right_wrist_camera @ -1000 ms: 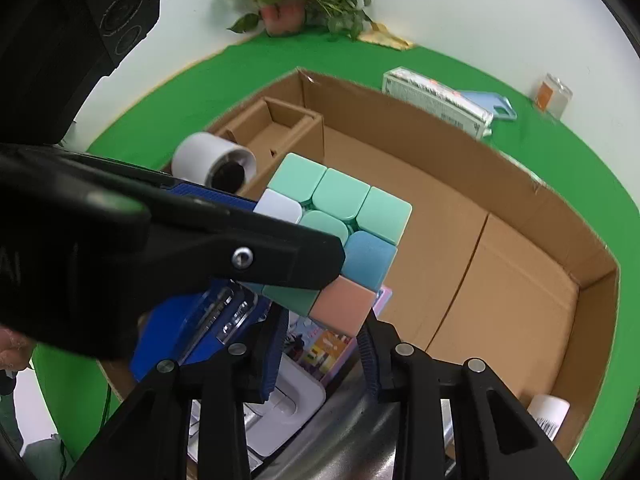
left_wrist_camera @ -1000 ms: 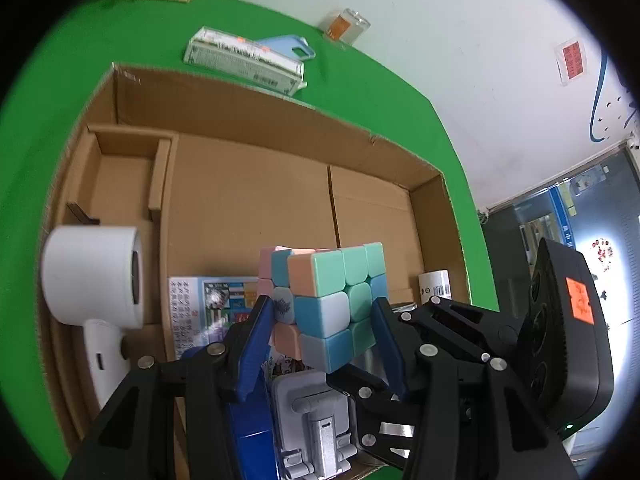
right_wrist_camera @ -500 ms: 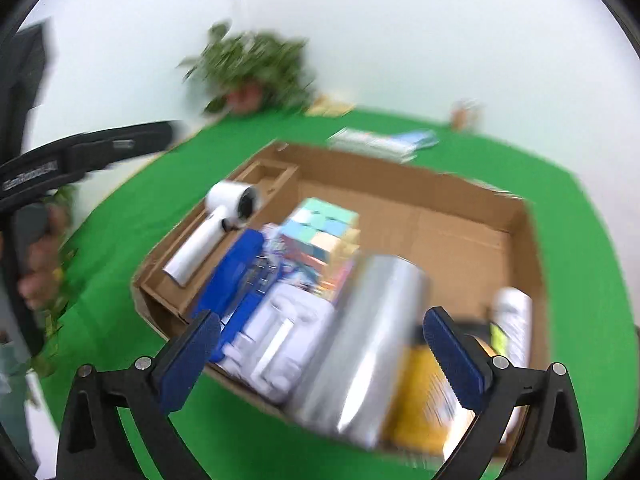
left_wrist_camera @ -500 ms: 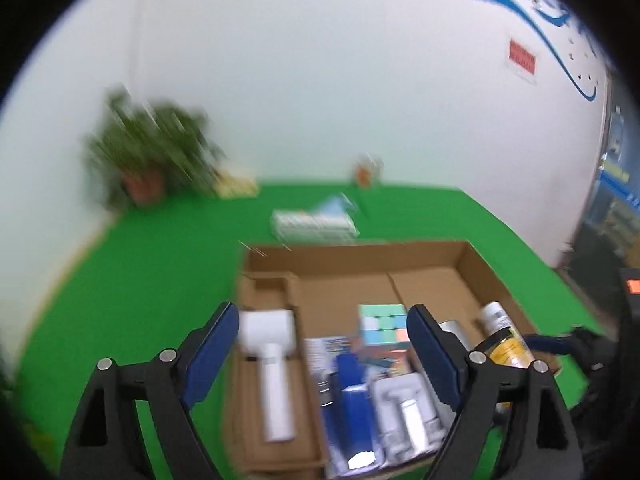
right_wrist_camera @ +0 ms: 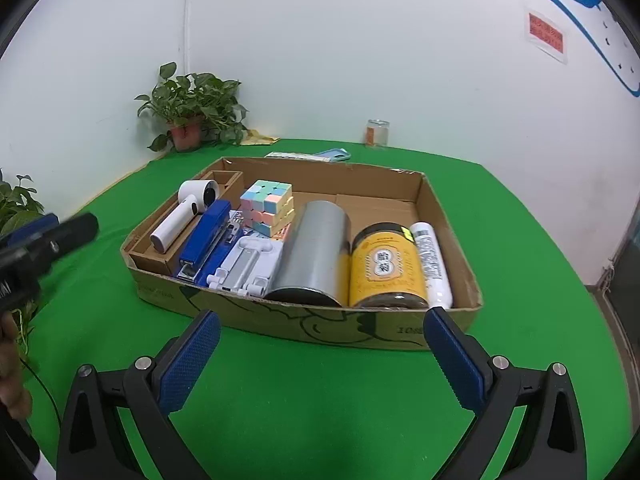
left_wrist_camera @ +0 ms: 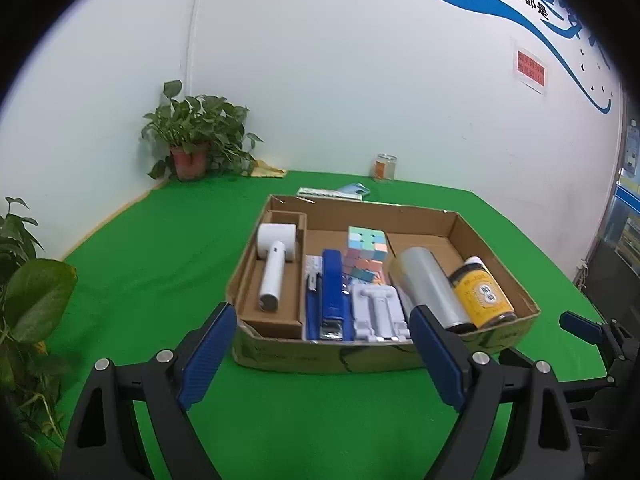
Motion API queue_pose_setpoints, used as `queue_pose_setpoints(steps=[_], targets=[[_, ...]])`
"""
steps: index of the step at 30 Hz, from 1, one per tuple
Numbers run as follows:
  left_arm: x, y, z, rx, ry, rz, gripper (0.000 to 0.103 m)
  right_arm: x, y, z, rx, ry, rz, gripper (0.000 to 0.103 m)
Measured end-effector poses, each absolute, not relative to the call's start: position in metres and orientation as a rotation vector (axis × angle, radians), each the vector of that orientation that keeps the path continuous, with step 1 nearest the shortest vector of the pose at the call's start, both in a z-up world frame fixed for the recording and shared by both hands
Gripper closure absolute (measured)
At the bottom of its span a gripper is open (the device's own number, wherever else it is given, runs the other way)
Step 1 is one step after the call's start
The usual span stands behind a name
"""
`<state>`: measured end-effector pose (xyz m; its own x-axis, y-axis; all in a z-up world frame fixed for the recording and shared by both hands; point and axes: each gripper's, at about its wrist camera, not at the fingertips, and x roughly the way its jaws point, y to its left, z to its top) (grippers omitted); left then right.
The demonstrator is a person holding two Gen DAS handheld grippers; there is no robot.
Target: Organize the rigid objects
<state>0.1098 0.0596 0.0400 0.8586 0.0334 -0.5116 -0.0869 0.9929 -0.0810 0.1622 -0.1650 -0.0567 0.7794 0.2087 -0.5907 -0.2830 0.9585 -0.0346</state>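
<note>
The cube sits in my cardboard box, resting on some packets, with the blue stapler on one side and the silver can on the other. The yellow jar and white tube lie past the can. Both my left gripper and right gripper are spread wide, nothing in them, over the green table.

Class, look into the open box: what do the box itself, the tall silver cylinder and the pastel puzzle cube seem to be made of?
Brown open box: corrugated cardboard, matte, with torn edges. Tall silver cylinder: probably brushed metal, given its soft sheen. Pastel puzzle cube: likely smooth plastic, given its evenly coloured, rounded tiles.
</note>
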Motion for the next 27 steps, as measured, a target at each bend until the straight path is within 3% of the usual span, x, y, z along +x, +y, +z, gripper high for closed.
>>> queue_pose_setpoints(steps=[27], targets=[[0.104,0.034,0.032,-0.051,0.575,0.054,0.015,0.141,-0.184,-0.054,-0.118,0.592,0.196,0.001]])
